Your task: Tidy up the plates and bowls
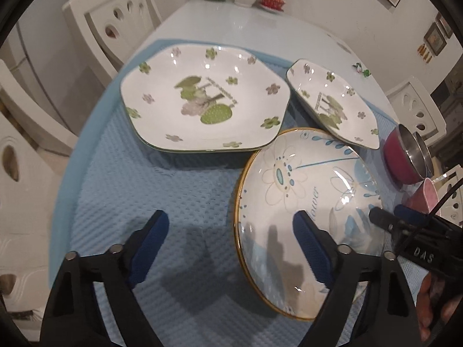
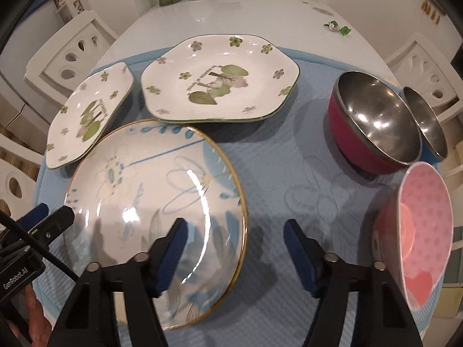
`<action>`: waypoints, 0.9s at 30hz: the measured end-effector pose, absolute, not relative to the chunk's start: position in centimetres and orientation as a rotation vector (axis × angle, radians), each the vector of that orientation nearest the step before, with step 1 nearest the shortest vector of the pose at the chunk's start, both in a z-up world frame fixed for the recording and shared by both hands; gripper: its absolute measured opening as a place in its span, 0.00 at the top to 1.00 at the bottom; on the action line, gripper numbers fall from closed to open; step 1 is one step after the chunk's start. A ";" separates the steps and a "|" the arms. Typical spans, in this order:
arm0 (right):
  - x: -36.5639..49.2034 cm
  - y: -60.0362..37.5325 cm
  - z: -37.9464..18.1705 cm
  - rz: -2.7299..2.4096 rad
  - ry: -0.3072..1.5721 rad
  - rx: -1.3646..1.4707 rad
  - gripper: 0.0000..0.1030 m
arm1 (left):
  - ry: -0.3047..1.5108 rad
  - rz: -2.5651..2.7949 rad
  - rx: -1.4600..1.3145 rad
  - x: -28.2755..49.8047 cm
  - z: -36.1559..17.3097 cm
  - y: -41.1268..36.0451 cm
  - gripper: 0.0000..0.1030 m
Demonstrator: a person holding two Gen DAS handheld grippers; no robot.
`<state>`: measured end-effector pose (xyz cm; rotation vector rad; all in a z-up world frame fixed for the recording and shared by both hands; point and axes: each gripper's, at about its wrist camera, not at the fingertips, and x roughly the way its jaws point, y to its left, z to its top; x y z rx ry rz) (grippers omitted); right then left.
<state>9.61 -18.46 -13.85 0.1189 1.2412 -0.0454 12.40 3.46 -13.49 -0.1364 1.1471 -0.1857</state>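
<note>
On the near middle of a light-blue quilted mat (image 2: 277,173) lies a round plate with gold rim and blue flower pattern (image 2: 156,179), its far edge tucked just under a hexagonal white plate with green flowers (image 2: 220,78). A second hexagonal plate of the same pattern (image 2: 86,115) lies to the left, touching the round plate's rim. Right of these: one magenta steel-lined bowl (image 2: 373,127) with a second steel bowl (image 2: 425,121) just beside it, and a pink dotted bowl (image 2: 422,231) nearer. Left gripper (image 1: 231,243): fingers spread, straddling the round plate's left rim, not pressing. Right gripper (image 2: 234,254): fingers spread, straddling its right rim, not pressing. The mat covers a glossy white counter (image 2: 246,14); white chairs (image 2: 75,55) surround it.
</note>
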 end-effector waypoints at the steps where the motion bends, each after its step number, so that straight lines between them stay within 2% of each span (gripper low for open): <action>1: 9.8 -18.7 -14.1 -0.039 1.244 0.130 0.41 | 1.158 -0.191 -0.142 12.6 -13.8 3.5 0.25; 3: 10.1 -19.2 -14.5 -0.015 1.246 0.162 0.47 | 1.178 -0.212 -0.162 12.9 -14.5 3.6 0.42; 6: 10.5 -19.8 -15.1 0.017 1.244 0.206 0.57 | 1.201 -0.228 -0.186 13.1 -15.4 3.6 0.59; 7: 10.7 -20.0 -15.4 0.030 1.248 0.221 0.58 | 1.206 -0.229 -0.187 13.2 -15.6 3.6 0.60; 9: 10.7 -20.1 -15.8 0.060 1.251 0.249 0.68 | 1.192 -0.236 -0.182 13.1 -15.6 3.5 0.60; 11: 10.5 -20.1 -16.3 0.093 1.255 0.279 0.71 | 1.185 -0.246 -0.180 13.1 -15.5 3.3 0.60; 18: 10.4 -20.6 -16.8 0.137 1.225 0.322 0.72 | 1.166 -0.272 -0.163 13.7 -16.0 2.4 0.60; 24: 10.3 -20.2 -16.6 0.130 1.229 0.289 0.71 | 1.144 -0.285 -0.029 13.5 -16.0 -0.7 0.52; 27: 10.1 -20.2 -16.5 0.111 1.245 0.313 0.71 | 1.146 -0.257 -0.076 13.4 -15.9 -0.2 0.54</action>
